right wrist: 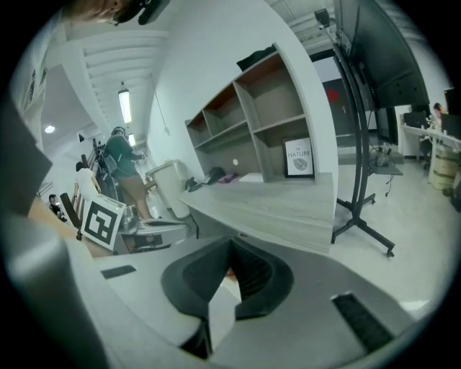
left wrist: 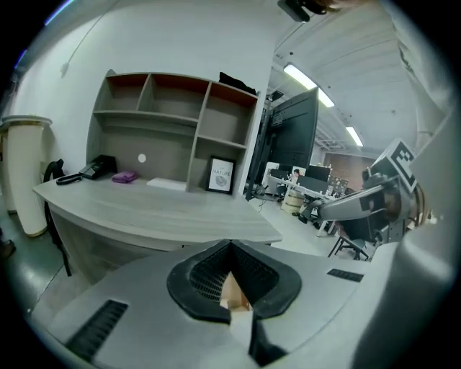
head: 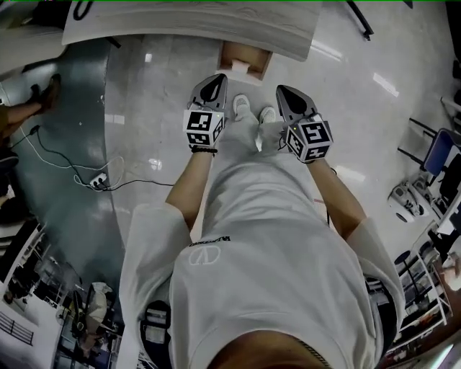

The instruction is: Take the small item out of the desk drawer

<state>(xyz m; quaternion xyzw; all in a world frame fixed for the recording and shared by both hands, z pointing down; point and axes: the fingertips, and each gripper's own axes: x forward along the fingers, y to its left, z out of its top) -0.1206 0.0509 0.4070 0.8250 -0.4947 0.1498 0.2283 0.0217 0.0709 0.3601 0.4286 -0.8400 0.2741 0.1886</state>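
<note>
Both left gripper (head: 213, 85) and right gripper (head: 289, 94) jaws are shut, empty; I'd approach the grey wood-grain table (head: 194, 21), then find its drawer.

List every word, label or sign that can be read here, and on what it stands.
"NATURE": on the black-framed white picture in the grey wooden desk shelf; the small line above it is too blurred to read.
Dark print on the person's white T-shirt: too small to read.
</note>
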